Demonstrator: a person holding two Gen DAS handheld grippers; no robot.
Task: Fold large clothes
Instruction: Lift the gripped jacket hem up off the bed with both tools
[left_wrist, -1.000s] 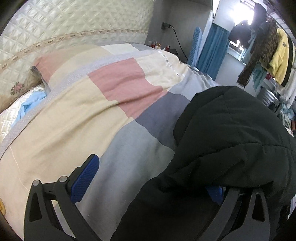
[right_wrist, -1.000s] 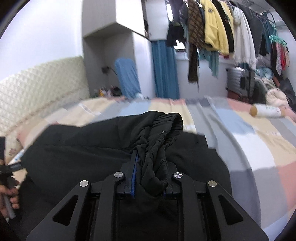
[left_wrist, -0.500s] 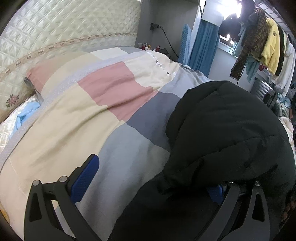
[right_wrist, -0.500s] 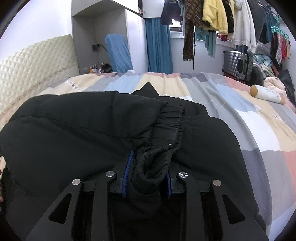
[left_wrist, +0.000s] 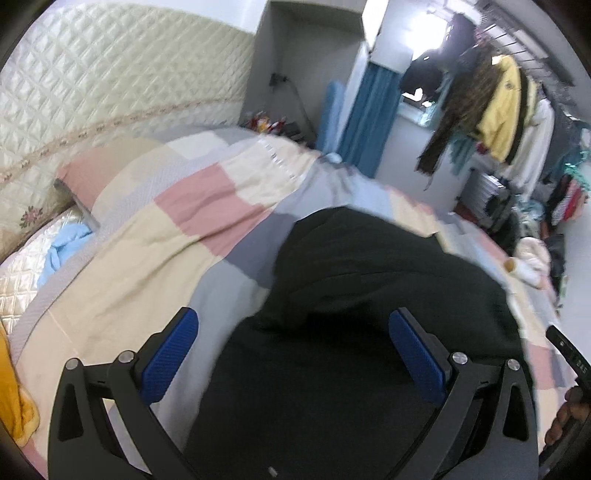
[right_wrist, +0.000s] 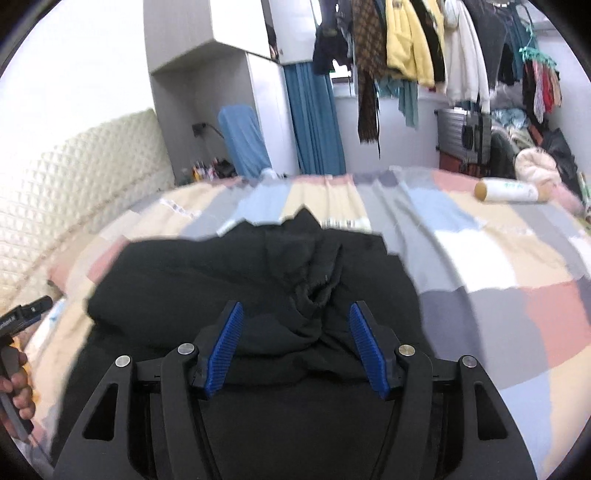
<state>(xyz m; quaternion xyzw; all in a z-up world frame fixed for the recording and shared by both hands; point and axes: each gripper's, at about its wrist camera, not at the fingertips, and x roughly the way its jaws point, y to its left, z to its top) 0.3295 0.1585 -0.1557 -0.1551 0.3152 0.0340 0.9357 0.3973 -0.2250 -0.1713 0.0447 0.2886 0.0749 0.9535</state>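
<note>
A large black padded jacket lies folded over on the patchwork bedspread. It also shows in the right wrist view, with a gathered cuff on top. My left gripper is open, its blue pads wide apart above the jacket's near edge. My right gripper is open and empty, its pads either side of the bunched fabric just in front of the cuff.
A quilted cream headboard and a pillow are at the left. A white roll lies on the bed's far right. Hanging clothes, a suitcase and blue curtains stand beyond the bed.
My right gripper has opened and let go of the jacket cuff, which now rests on the jacket. Both grippers have drawn back and up. My left gripper stays open.
</note>
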